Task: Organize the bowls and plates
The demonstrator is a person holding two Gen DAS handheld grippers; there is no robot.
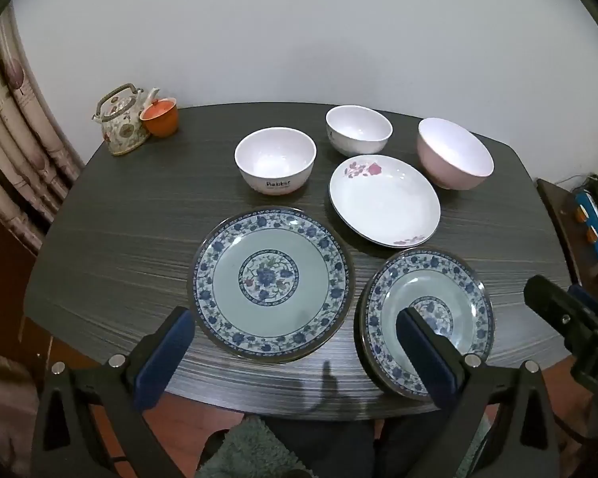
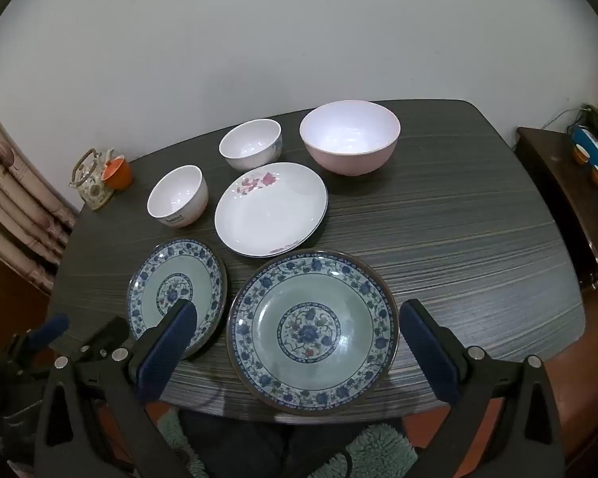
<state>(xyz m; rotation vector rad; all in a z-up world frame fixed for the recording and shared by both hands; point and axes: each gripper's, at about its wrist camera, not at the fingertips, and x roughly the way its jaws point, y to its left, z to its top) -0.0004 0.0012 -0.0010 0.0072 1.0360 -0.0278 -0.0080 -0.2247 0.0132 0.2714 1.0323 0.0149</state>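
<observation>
plates + bowls all loose on dark table (image 1: 119,247), nothing stacked. landmark = white floral plate (image 1: 384,199): big blue plate (image 1: 271,283) just near-left of it, 2nd blue plate (image 1: 426,318) near-right at table edge. rabbit bowl (image 1: 275,163) left of it, white bowl (image 1: 358,129) behind, pink bowl (image 1: 454,153) right-behind. teapot (image 1: 121,123) + orange cup (image 1: 160,116) far left corner. left gripper (image 1: 295,342) and right gripper (image 2: 299,334) hover above near edge, jaws released wide, gripping nothing.

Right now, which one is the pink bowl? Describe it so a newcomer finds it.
On the dark wood-grain table, look along the far edge by the wall. The pink bowl stands at the right end of the bowl row, behind the white rose plate. It is the largest bowl, and the only one pink outside.
</observation>
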